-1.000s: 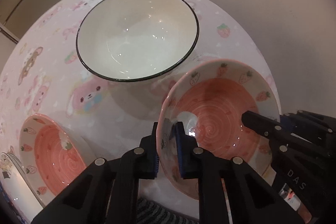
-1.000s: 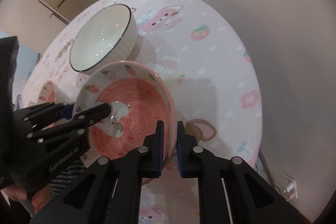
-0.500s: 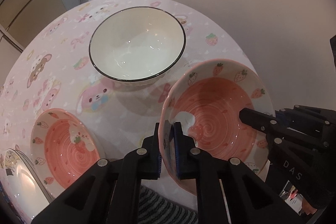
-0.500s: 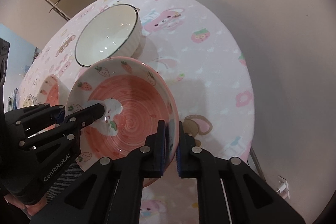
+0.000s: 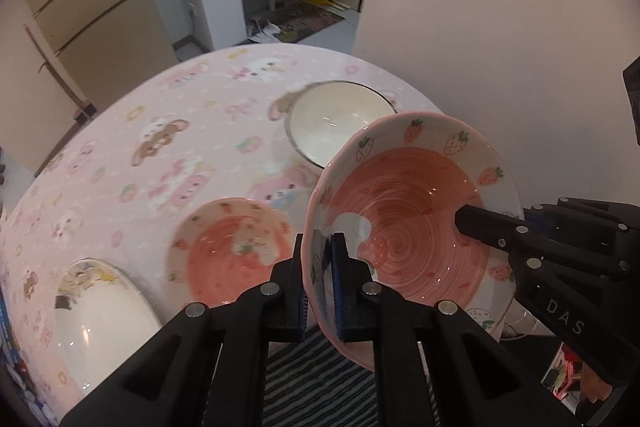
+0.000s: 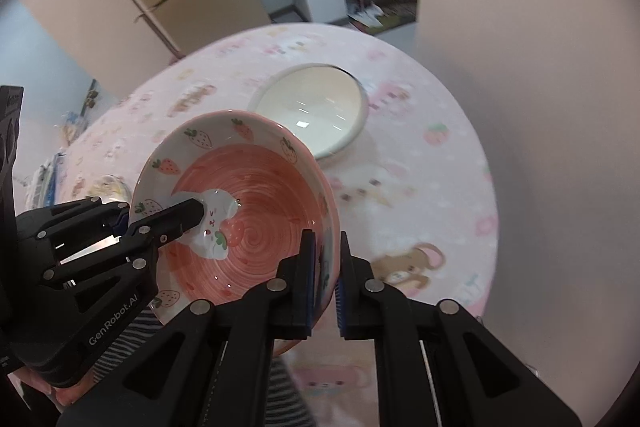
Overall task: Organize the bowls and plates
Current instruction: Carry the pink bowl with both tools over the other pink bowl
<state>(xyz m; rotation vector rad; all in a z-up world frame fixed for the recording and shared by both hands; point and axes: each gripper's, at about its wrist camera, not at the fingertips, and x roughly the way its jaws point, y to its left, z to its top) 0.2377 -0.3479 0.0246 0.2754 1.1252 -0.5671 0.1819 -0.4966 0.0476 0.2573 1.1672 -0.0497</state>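
A pink strawberry bowl (image 5: 416, 223) is held in the air above the near edge of the table; it also shows in the right wrist view (image 6: 248, 211). My left gripper (image 5: 320, 279) is shut on its left rim. My right gripper (image 6: 322, 275) is shut on its right rim; it also shows in the left wrist view (image 5: 520, 227). A second pink strawberry bowl (image 5: 228, 247) sits on the table to the left. A white bowl with a dark rim (image 5: 332, 123) stands further back, also in the right wrist view (image 6: 316, 111).
A round table with a pink cartoon cloth (image 5: 160, 147) carries everything. A clear glass plate (image 5: 100, 307) lies at the near left edge. A beige wall (image 5: 500, 27) stands close on the right. Cabinets and a doorway are behind.
Both grippers have lifted the held bowl higher and pulled it back toward the near table edge. The white bowl and the second pink bowl now look farther away.
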